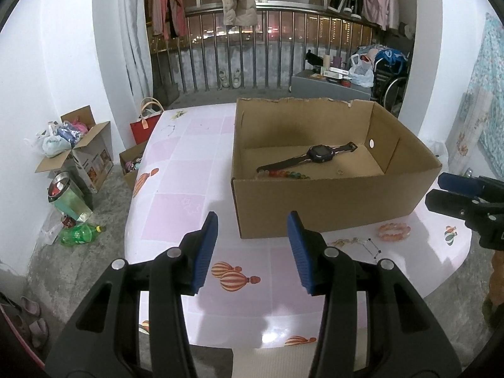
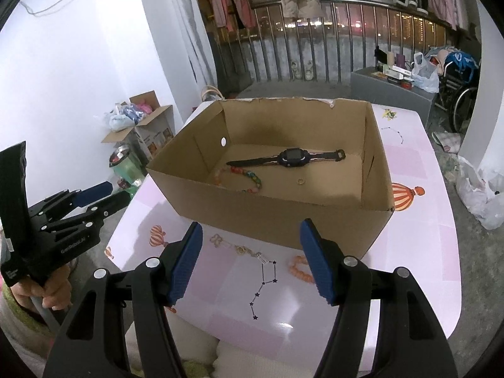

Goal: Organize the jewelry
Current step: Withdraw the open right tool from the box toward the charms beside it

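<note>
The orange bead bracelet (image 2: 299, 267) lies on the table (image 2: 419, 252) just in front of the box, beside a thin chain (image 2: 242, 249); both look light, limp and slippery, so I would pinch the bracelet across one side of its loop. My right gripper (image 2: 252, 258) hangs above them, jaws spread and empty, and my left gripper (image 1: 252, 249) is likewise spread on nothing. The cardboard box (image 2: 375, 170) already holds a black watch (image 2: 291, 157), a coloured bead string (image 2: 252, 178) and a small ring (image 2: 300, 181).
</note>
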The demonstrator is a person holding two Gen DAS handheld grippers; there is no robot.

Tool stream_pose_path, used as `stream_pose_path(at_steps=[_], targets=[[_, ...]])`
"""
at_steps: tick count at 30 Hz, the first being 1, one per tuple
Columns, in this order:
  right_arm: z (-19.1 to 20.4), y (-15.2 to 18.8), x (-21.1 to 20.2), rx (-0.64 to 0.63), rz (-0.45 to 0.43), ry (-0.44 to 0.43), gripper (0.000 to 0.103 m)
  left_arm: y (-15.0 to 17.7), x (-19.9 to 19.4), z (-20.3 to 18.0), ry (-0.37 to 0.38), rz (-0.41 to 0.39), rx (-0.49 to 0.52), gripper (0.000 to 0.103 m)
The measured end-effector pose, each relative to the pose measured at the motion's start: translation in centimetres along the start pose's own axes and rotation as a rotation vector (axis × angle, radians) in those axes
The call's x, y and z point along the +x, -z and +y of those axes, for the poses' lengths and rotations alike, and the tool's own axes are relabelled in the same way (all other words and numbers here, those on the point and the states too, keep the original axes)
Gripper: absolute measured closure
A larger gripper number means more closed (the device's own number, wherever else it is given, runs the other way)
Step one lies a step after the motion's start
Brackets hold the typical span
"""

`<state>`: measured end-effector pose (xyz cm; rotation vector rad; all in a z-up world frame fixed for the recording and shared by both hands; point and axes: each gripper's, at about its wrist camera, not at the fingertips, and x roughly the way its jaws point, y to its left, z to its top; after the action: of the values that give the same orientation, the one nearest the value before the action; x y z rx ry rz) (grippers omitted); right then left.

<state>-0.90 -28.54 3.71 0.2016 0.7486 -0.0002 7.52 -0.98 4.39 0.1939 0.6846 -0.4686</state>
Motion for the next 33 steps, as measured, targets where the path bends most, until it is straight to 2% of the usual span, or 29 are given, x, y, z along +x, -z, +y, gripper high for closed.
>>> stream_pose_path(at_steps=[5, 9, 16, 24, 28, 33], targets=[[-0.3, 0.5, 0.6, -0.014, 0.000, -0.004, 0.040, 0.6, 0.9, -0.2, 0.023, 0.009, -0.002, 0.059], [-0.8, 1.0, 1.3, -0.019, 0.003, -0.010, 0.040, 1.7, 2.2, -0.9, 0.080, 0.017, -0.004, 0.059], [-1.5, 2.4, 4.0, -0.023, 0.039, -0.025, 0.040, 2.9, 4.9, -3.4, 0.120, 0.037, 0.062, 0.059], [-2.0, 3.1, 6.4, -0.005, 0.078, -0.030, 0.040, 3.9, 7.4, -4.6, 0.123, 0.065, 0.120, 0.059], [-2.1, 3.5, 7.4, -0.021, 0.103, -0.023, 0.040, 4.2, 8.9, -4.6, 0.127, 0.106, 0.106, 0.059], [-2.4, 3.5, 7.8, -0.035, 0.113, -0.026, 0.040, 4.4, 9.4, -4.5, 0.136, 0.111, 0.090, 0.059]])
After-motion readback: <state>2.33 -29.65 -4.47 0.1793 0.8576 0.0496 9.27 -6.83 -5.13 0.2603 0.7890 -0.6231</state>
